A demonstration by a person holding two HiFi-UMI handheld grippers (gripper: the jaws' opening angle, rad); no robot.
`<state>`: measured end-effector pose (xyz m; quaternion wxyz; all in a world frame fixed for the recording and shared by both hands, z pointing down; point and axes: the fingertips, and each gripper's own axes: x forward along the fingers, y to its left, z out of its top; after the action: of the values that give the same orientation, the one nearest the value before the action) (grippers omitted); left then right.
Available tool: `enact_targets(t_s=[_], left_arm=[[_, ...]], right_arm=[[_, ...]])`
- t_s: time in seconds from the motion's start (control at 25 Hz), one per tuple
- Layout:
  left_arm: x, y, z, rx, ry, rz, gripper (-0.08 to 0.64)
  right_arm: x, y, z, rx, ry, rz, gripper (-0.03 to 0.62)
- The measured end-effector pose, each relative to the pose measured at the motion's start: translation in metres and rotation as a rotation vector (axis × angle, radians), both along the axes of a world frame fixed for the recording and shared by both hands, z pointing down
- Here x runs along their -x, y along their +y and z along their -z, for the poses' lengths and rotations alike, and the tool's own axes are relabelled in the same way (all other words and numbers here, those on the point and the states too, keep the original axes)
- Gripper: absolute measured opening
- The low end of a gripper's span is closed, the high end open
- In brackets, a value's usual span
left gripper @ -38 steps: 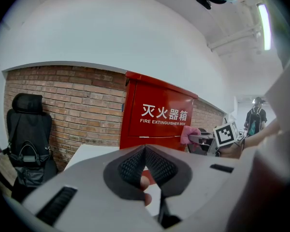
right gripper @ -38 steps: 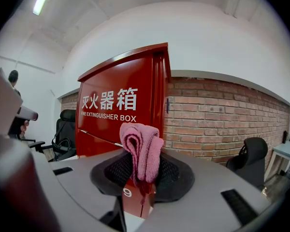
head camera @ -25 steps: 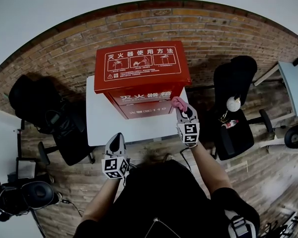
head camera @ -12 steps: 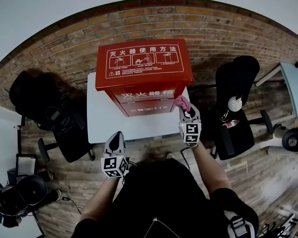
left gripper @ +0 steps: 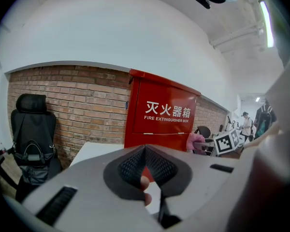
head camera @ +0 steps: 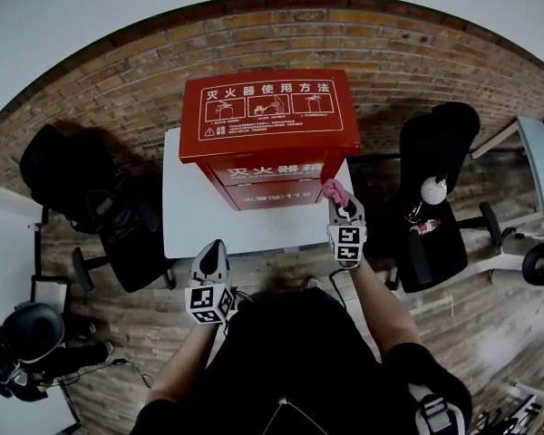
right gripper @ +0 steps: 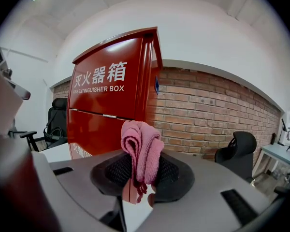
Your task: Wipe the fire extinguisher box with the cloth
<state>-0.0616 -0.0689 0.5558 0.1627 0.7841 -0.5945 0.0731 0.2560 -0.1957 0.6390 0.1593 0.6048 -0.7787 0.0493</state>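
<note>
A red fire extinguisher box (head camera: pixel 270 130) (left gripper: pixel 160 114) (right gripper: pixel 113 98) stands upright on a white table (head camera: pixel 204 211), against a brick wall. My right gripper (head camera: pixel 344 208) (right gripper: pixel 141 170) is shut on a folded pink cloth (head camera: pixel 334 191) (right gripper: pixel 142 149) (left gripper: pixel 195 141), held just off the box's front right corner, near its lower half. My left gripper (head camera: pixel 214 256) (left gripper: pixel 146 166) is shut with nothing in it, back at the table's near edge, pointing at the box front.
Black office chairs stand on both sides: one left of the table (head camera: pixel 91 207), one right (head camera: pixel 431 198). A second desk (head camera: pixel 542 157) shows at far right. A person (left gripper: pixel 245 124) stands far off. The floor is wood planks (head camera: pixel 118 333).
The view has shifted slightly, so the box and table sit a little further right and up. Both grippers hold nearly the same places; the right one still grips the cloth.
</note>
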Motion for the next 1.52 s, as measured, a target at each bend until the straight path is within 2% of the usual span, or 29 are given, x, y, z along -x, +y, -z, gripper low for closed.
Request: enact_targets(t_s=[0.64, 1.52], left_arm=[[0.019, 0.004, -0.002, 0.009, -0.009, 0.032, 0.018], [0.057, 0.011, -0.004, 0.020, -0.019, 0.056, 0.018]], right_arm=[[0.004, 0.000, -0.035, 0.066, 0.012, -0.019, 0.114], [0.035, 0.001, -0.032, 0.032, -0.026, -0.067, 0.114]])
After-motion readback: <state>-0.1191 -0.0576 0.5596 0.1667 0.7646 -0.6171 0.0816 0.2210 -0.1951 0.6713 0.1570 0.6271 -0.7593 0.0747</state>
